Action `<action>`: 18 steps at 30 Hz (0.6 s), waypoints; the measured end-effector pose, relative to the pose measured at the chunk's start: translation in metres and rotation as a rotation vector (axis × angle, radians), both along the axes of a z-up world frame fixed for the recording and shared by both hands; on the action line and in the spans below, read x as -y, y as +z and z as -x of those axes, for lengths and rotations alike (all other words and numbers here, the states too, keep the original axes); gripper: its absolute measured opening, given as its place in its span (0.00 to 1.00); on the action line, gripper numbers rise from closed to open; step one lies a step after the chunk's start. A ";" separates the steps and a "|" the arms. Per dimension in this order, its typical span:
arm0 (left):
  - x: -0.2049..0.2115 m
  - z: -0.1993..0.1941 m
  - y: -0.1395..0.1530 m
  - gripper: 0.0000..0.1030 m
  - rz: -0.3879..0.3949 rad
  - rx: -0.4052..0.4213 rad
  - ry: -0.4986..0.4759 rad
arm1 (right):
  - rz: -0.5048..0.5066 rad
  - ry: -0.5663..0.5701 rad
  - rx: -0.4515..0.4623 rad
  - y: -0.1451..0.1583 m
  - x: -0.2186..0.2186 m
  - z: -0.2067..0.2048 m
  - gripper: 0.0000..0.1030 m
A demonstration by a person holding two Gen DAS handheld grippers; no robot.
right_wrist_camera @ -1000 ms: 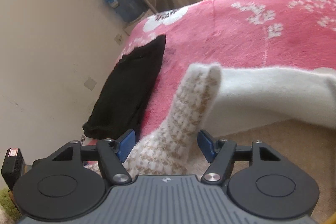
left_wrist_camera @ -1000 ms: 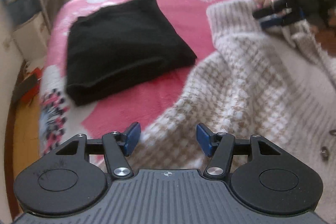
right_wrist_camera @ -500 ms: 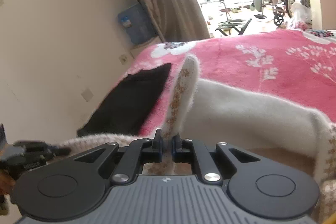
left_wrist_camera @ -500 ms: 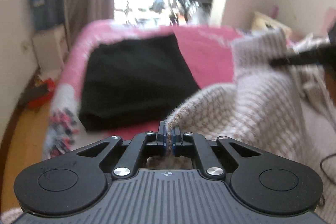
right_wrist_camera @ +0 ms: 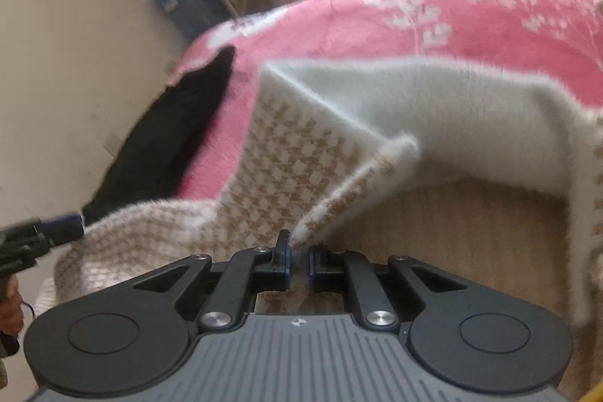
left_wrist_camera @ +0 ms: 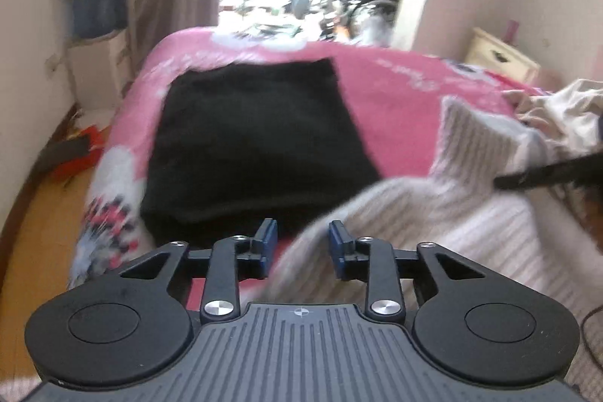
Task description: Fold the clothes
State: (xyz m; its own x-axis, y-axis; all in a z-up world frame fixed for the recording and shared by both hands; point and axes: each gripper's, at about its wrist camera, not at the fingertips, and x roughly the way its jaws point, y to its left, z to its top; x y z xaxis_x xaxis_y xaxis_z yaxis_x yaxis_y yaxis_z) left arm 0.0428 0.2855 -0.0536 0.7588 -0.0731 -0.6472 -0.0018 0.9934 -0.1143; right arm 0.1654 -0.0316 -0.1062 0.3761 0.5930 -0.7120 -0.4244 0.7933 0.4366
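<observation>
From your left wrist camera, your left gripper has its jaws spread apart, with a fold of the houndstooth sweater rising into the gap between the blue pads; nothing is pinched. The sweater fills the frame from 3 to 5 o'clock, blurred, its ribbed edge standing up near 2 o'clock. A folded black garment lies flat on the pink bedspread at about 11 o'clock, just beyond the pads. The tip of your other gripper pokes in at 3 o'clock, touching the knit.

From your right wrist camera, your right gripper has its jaws pressed nearly together on a thin edge of the sweater, which fans up and away toward 12 o'clock, the white inner side spreading to 2 o'clock. The black garment lies at 10 o'clock on the bedspread. Your left gripper enters at 9 o'clock, against the sweater's hem.
</observation>
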 end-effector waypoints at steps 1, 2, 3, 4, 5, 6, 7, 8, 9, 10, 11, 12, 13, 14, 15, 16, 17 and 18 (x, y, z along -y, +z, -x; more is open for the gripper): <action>0.008 -0.010 0.001 0.35 -0.015 -0.002 -0.041 | -0.007 -0.007 -0.007 -0.002 0.000 -0.001 0.09; 0.017 -0.021 0.001 0.39 -0.032 -0.005 -0.088 | -0.016 -0.013 -0.008 -0.003 0.001 -0.001 0.09; 0.026 -0.032 0.000 0.43 -0.052 -0.005 -0.131 | -0.022 -0.014 -0.009 -0.002 0.001 -0.001 0.09; 0.035 -0.043 -0.002 0.45 -0.073 -0.007 -0.171 | -0.027 -0.013 -0.009 -0.002 0.003 0.000 0.09; 0.043 -0.054 -0.005 0.50 -0.087 -0.019 -0.210 | -0.034 -0.012 -0.010 -0.001 0.004 -0.001 0.09; 0.051 -0.064 -0.009 0.50 -0.096 -0.035 -0.240 | -0.044 -0.013 -0.013 -0.001 0.006 -0.001 0.09; 0.057 -0.073 -0.013 0.50 -0.105 -0.056 -0.267 | -0.054 -0.013 -0.013 0.000 0.008 -0.001 0.09; 0.062 -0.079 -0.019 0.50 -0.121 -0.071 -0.289 | -0.062 -0.014 -0.012 0.001 0.009 0.000 0.09; 0.066 -0.084 -0.025 0.50 -0.141 -0.081 -0.306 | -0.066 -0.013 -0.008 0.002 0.009 0.000 0.09; 0.069 -0.085 -0.030 0.49 -0.159 -0.082 -0.319 | -0.062 -0.009 0.003 0.003 0.008 0.001 0.10; 0.071 -0.085 -0.033 0.43 -0.166 -0.078 -0.320 | -0.054 -0.003 0.017 0.004 0.007 0.002 0.09; 0.071 -0.085 -0.035 0.32 -0.159 -0.073 -0.311 | -0.046 0.003 0.031 0.004 0.005 0.004 0.10; 0.068 -0.084 -0.036 0.28 -0.134 -0.065 -0.298 | -0.038 0.008 0.051 0.006 0.004 0.006 0.10; 0.065 -0.082 -0.035 0.17 -0.105 -0.052 -0.282 | -0.030 0.012 0.076 0.008 0.003 0.009 0.09; 0.063 -0.080 -0.033 0.14 -0.082 -0.037 -0.262 | -0.024 0.017 0.107 0.012 0.001 0.013 0.09; 0.061 -0.077 -0.030 0.13 -0.067 -0.020 -0.247 | -0.019 0.023 0.142 0.016 0.000 0.017 0.09; 0.061 -0.073 -0.028 0.12 -0.055 -0.001 -0.233 | -0.013 0.029 0.182 0.021 -0.002 0.022 0.09; 0.060 -0.069 -0.025 0.11 -0.044 0.018 -0.220 | -0.007 0.034 0.204 0.023 -0.004 0.024 0.09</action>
